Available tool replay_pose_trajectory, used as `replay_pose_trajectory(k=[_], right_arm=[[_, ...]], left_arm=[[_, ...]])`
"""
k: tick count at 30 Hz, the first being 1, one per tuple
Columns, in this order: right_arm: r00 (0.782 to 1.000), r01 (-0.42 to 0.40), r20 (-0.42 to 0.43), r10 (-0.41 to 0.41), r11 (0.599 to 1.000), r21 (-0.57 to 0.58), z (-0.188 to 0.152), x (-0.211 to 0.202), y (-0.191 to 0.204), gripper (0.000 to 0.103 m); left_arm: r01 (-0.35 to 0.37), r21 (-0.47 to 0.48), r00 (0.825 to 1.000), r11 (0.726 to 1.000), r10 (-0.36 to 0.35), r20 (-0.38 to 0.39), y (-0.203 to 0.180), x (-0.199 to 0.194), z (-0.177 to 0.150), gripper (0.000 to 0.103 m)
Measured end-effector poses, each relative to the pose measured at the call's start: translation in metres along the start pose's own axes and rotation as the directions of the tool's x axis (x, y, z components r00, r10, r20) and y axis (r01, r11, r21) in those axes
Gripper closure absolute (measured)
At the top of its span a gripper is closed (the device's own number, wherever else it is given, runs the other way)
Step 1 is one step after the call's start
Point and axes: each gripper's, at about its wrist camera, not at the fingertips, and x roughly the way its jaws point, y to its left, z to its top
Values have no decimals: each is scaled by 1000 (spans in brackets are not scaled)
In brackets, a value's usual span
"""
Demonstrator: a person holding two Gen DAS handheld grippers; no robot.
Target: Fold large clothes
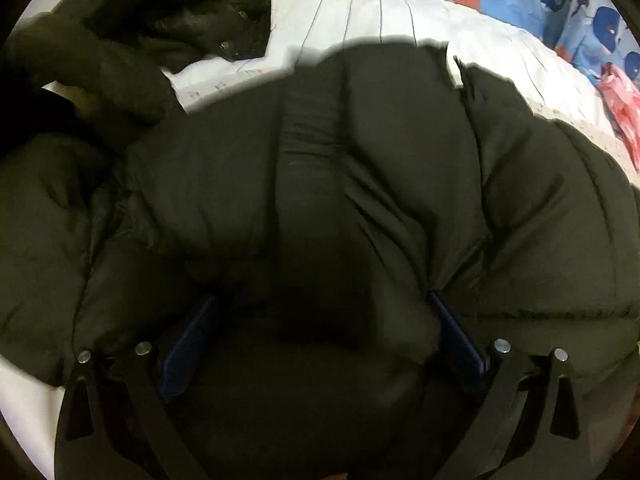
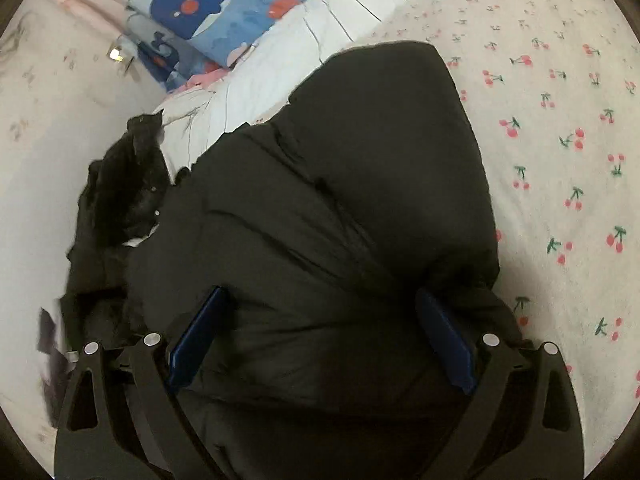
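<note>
Your jaws stand spread on both the left gripper (image 1: pixel 320 344) and the right gripper (image 2: pixel 320 336), the black puffer jacket (image 2: pixel 340 200) bulging between each pair unpinched on the bedsheet (image 2: pixel 560 100), so judge the fold laid; next, pick a fresh edge.

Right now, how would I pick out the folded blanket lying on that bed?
Start at the bed's cherry-print sheet, where the big black puffer jacket lies. Look past the jacket, over the white pleated bedding, toward the far edge. There sits the folded blanket, the only bright blue thing around, printed with dark blue whales.
</note>
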Motion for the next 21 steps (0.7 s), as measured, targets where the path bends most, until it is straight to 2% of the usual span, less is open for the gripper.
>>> replay_pose_trajectory(k=[2, 4, 6, 7, 8, 9, 10, 11, 12, 13, 15, 16, 17, 20, 21], right_arm=[[1000, 15, 5, -15, 1000, -8, 0, -9, 12, 11], [1000, -6, 28, 7, 999, -35, -6, -31, 26, 11], [997, -55, 47, 58, 996, -75, -21, -56, 45, 11], [995, -81, 48, 85, 993, -82, -29, -66, 48, 10], [991, -116, 52, 121, 989, -91, -36, -74, 55, 8], [987, -140, 60, 146, 985, -105, -43, -80, 62, 7], [986, -148, 61, 155, 983, -110, -43, -81, 66, 7], [985, -160, 52, 167, 981, -112, -42, -79, 73, 7], [982, -178, 40, 184, 978, -113, -41, -76, 77, 7], [981, -188, 31, 192, 976, -109, -42, -73, 80, 7], [980, -198, 7, 199, 975, -97, -45, -70, 83, 7], [978, -206, -2, 207, 974, -93, -47, -72, 83, 7], [977, -215, -4, 215, 973, -84, -48, -72, 82, 7], [975, -221, -8, 221, 972, -81, -49, -72, 81, 7], [975, -223, -8, 223, 972, -78, -49, -71, 81, 7]], left_arm=[[-51, 43, 999, 998, 51, -3, -3, -9, -1, 6], [-130, 117, 991, 985, 123, 60, -7, -33, 1, 6], [-266, 253, 958, 930, 226, 179, -13, -65, 7, 6], [-355, 321, 927, 878, 285, 245, -15, -76, 12, 6], [-459, 387, 881, 800, 353, 314, -16, -85, 19, 6], [-532, 430, 842, 730, 403, 358, -13, -88, 26, 6], [-600, 476, 799, 643, 452, 396, -10, -88, 35, 6], [-630, 511, 776, 584, 479, 410, -7, -87, 42, 6], [-654, 568, 752, 500, 511, 416, 1, -82, 50, 6], [-664, 609, 735, 434, 529, 424, 6, -77, 56, 6], [-681, 670, 682, 295, 588, 434, 20, -63, 67, 6], [-672, 690, 674, 271, 611, 416, 23, -59, 70, 6], [-652, 711, 671, 264, 638, 378, 31, -51, 78, 6], [-604, 743, 663, 290, 699, 266, 45, -31, 91, 9], [-608, 728, 652, 315, 721, 233, 54, -26, 99, 26]])
